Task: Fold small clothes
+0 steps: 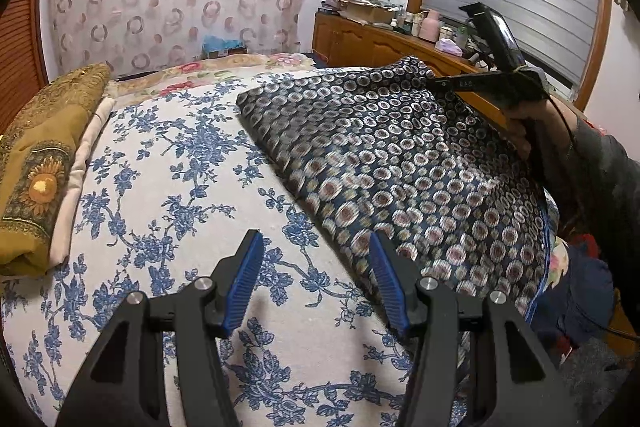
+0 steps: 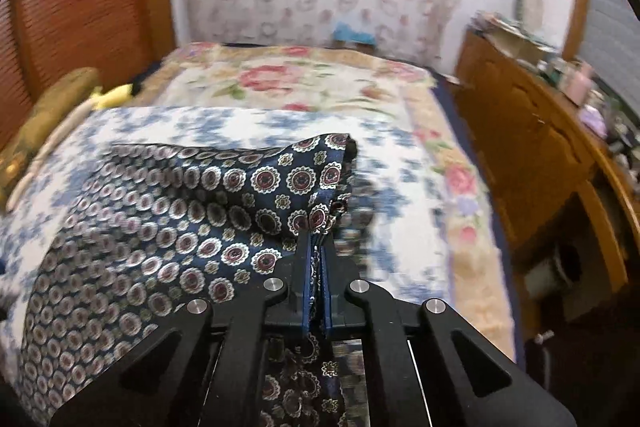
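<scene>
**Navy patterned cloth held up at one corner over the bed**

The right hand-held gripper (image 2: 316,247) has its blue pads pressed together on a corner of the navy medallion-print cloth (image 1: 400,163), lifting that edge off the bed (image 1: 160,187). The rest of the cloth slopes down onto the blue-and-white floral sheet (image 2: 224,123). The left hand-held gripper (image 1: 316,267) hovers low over the sheet with its fingers spread wide and nothing between them, its right finger just beside the cloth's near edge. A folded mustard-gold cloth (image 1: 36,163) lies at the bed's left side. A wooden dresser (image 1: 380,43) stands beyond.
</scene>
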A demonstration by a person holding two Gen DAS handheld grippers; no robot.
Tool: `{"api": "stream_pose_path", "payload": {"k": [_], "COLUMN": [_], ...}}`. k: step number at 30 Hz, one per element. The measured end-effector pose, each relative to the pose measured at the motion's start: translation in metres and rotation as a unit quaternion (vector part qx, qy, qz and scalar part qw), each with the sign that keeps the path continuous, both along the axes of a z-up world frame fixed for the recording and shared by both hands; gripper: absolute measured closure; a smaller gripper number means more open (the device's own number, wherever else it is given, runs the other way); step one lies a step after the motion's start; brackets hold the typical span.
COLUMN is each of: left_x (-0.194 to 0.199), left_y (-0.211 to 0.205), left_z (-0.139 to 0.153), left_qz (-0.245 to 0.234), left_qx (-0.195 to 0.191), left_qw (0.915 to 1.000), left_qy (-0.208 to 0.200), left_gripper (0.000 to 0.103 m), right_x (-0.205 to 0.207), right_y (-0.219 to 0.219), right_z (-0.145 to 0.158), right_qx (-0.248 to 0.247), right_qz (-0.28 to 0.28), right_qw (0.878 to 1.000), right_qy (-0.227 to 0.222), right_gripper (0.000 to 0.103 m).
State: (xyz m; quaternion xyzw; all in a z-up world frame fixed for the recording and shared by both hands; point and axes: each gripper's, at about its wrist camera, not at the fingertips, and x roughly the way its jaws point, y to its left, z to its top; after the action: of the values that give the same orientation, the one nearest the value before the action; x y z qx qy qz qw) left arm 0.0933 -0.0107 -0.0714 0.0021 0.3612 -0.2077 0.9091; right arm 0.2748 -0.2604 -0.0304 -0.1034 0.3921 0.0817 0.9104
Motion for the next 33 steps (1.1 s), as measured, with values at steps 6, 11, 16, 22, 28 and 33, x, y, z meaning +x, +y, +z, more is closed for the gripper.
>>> {"api": "stream_pose_path", "payload": {"k": [6, 11, 16, 22, 28, 33], "left_x": [0.001, 0.001, 0.002, 0.004, 0.005, 0.006], "left_y": [-0.005, -0.009, -0.013, -0.019, -0.023, -0.029], "left_z": [-0.003, -0.005, -0.007, -0.011, -0.017, -0.024], "left_qz": [-0.006, -0.009, -0.013, -0.018, -0.022, -0.028], "left_qx": [0.001, 0.005, 0.009, 0.015, 0.021, 0.033], "left_qw": [1.0, 0.9999, 0.9998, 0.9995, 0.999, 0.998], "left_qy": [0.005, 0.008, 0.014, 0.021, 0.033, 0.046], "left_gripper": [0.049, 0.049, 0.049, 0.049, 0.049, 0.049], "right_x": [-0.002, -0.036, -0.077, -0.099, -0.105, -0.113], "right_y": [-0.008, -0.006, 0.007, 0.024, 0.024, 0.02], "right_z": [0.002, 0.011, 0.001, -0.035, -0.043, -0.045], "right_qx": [-0.023, 0.0, 0.019, 0.006, 0.008, 0.01], "right_qz": [-0.015, 0.018, 0.063, 0.1, 0.093, 0.075], "right_qw": [1.0, 1.0, 0.998, 0.993, 0.994, 0.996], "right_qy": [0.002, -0.011, 0.005, 0.056, 0.054, 0.039], "right_gripper": [0.06, 0.051, 0.036, 0.032, 0.029, 0.021]}}
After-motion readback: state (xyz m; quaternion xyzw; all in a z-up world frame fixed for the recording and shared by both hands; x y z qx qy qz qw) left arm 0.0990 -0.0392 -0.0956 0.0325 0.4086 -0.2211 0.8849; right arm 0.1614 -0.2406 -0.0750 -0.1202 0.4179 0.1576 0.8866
